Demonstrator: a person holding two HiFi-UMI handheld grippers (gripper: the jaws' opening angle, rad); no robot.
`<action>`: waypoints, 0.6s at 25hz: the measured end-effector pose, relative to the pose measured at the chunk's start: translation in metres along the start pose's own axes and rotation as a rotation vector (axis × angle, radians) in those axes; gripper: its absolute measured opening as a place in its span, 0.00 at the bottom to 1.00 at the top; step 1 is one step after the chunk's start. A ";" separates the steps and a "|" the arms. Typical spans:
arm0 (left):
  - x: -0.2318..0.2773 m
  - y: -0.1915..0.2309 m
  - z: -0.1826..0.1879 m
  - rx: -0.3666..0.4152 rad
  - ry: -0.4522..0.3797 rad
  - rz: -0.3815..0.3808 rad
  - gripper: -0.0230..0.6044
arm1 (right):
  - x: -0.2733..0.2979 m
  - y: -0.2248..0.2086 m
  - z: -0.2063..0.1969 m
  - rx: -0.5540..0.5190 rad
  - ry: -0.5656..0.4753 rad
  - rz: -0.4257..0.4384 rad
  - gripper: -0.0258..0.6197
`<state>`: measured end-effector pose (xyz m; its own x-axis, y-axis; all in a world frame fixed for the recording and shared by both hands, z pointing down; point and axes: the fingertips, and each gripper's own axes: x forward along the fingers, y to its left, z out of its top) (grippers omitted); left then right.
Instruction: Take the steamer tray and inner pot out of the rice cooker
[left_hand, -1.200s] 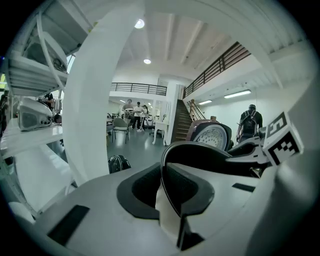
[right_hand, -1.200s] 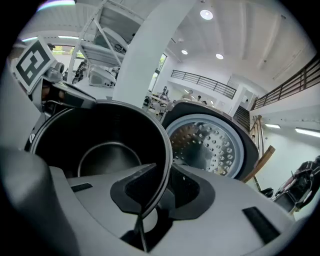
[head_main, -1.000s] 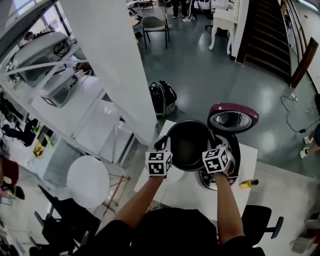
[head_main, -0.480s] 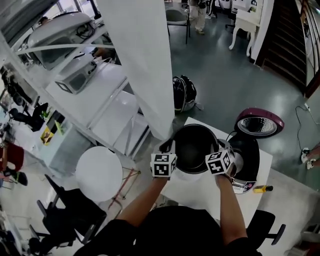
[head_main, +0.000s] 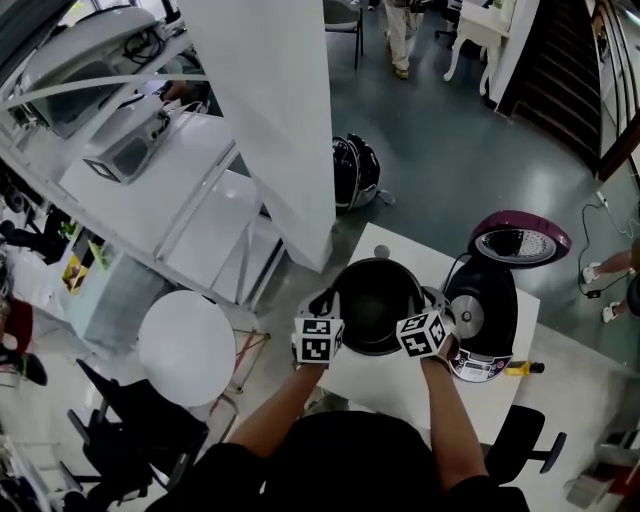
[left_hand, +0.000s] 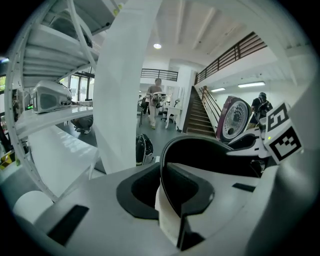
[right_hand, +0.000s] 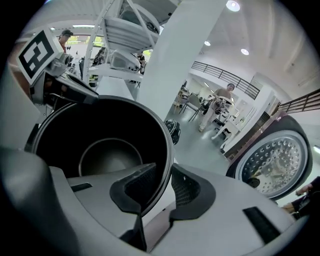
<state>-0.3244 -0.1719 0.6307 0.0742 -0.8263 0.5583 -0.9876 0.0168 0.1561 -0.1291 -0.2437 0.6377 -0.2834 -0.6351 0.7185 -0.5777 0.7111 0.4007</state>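
Note:
The black inner pot (head_main: 375, 298) hangs over the white table (head_main: 400, 385), just left of the rice cooker (head_main: 482, 318), whose maroon lid (head_main: 518, 240) stands open. My left gripper (head_main: 326, 302) is shut on the pot's left rim, and the thin rim (left_hand: 167, 200) runs between its pads. My right gripper (head_main: 430, 302) is shut on the right rim, one pad inside the pot (right_hand: 100, 145) and one outside. The pot's inside looks bare and dark. The right gripper (left_hand: 260, 142) shows across the pot in the left gripper view.
A small yellow object (head_main: 522, 368) lies on the table right of the cooker. A white pillar (head_main: 270, 110) rises left of the table, with a black backpack (head_main: 355, 170) on the floor behind it. A round white stool (head_main: 185, 345) stands at left and an office chair (head_main: 522, 440) at right.
Both grippers have carried the pot leftward off the cooker and lower toward the table. The cooker's empty cavity now shows to the pot's right.

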 end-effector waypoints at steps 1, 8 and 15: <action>0.002 -0.002 -0.006 0.000 0.015 -0.005 0.10 | 0.002 0.003 -0.006 0.000 0.010 0.000 0.18; 0.019 -0.005 -0.046 0.009 0.075 -0.030 0.10 | 0.021 0.023 -0.043 0.010 0.064 0.027 0.18; 0.029 -0.009 -0.089 0.019 0.158 -0.063 0.11 | 0.032 0.043 -0.076 -0.006 0.129 0.042 0.18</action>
<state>-0.3013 -0.1460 0.7180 0.1556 -0.7267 0.6691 -0.9826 -0.0445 0.1802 -0.1052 -0.2102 0.7210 -0.2060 -0.5611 0.8017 -0.5628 0.7381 0.3720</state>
